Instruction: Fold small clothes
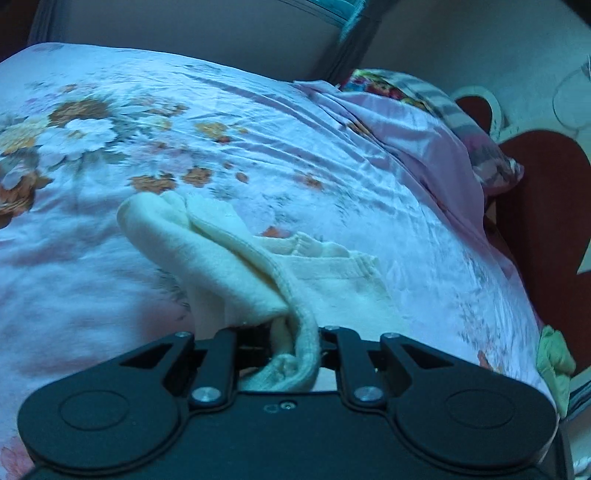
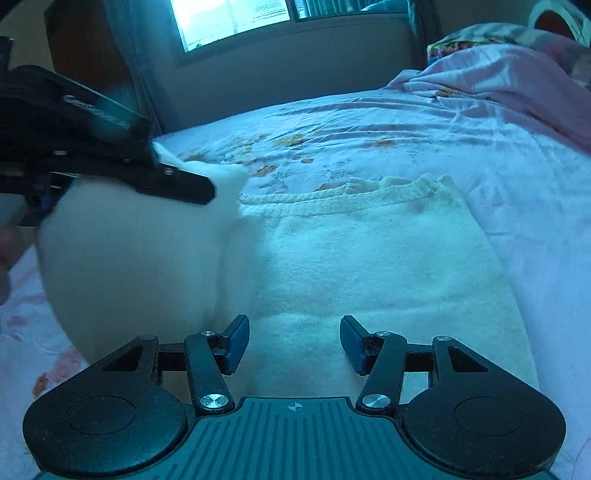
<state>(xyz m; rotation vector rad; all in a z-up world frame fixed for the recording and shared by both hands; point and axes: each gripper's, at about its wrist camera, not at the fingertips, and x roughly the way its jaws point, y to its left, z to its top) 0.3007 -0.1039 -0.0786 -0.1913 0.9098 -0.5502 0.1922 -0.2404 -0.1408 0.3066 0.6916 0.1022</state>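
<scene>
A: What do we see on the bed (image 2: 369, 122)?

B: A cream garment (image 2: 351, 258) lies flat on the flowered sheet.

A: And our grippers?

B: Our left gripper (image 1: 295, 343) is clamped on the garment's lifted edge; our right gripper (image 2: 294, 343) hovers above it, jaws apart, holding nothing.

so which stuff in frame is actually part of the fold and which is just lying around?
In the job:
- cream knit garment, spread on the bed
- left claw, shut on a ribbed edge of the garment, lifting it
- right claw, open over the garment, holding nothing

Lying about:
- floral bedsheet
- pink blanket
- green cloth at the bed's edge
- window
</scene>
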